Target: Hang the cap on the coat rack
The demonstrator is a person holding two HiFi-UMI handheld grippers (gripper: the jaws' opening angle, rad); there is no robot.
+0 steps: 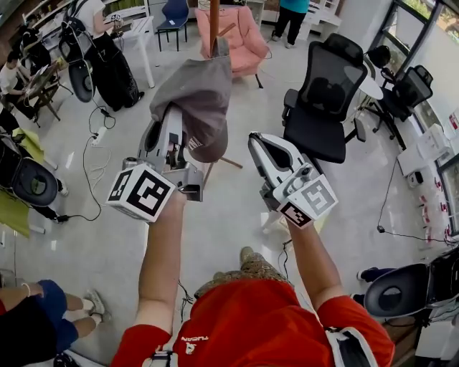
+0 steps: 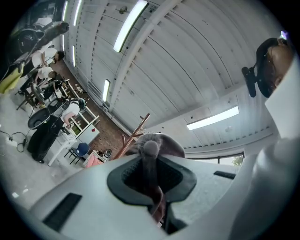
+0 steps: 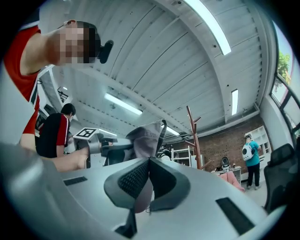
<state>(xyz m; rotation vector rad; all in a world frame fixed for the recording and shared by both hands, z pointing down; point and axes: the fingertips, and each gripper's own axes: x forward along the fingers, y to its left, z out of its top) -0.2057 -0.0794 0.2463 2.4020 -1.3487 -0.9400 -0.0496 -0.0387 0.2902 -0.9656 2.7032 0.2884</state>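
Left gripper (image 1: 173, 113) is clamped on the grey cap (image 1: 197, 93), with fabric pinched deep between the pads. Right gripper (image 1: 257, 140) is closed and looks empty, at 4 o'clock of the cap, just beside it. Coat rack (image 1: 214, 21) pole is at 12 o'clock, behind the cap. Plan: raise the cap's opening over a peg, let it seat, and only then release.

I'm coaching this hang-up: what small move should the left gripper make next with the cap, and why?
Probably ease the cap up and forward onto a peg of the rack. The left gripper is clamped on the cap's fabric, and the cap hangs in front of the rack, seemingly not on any peg yet.
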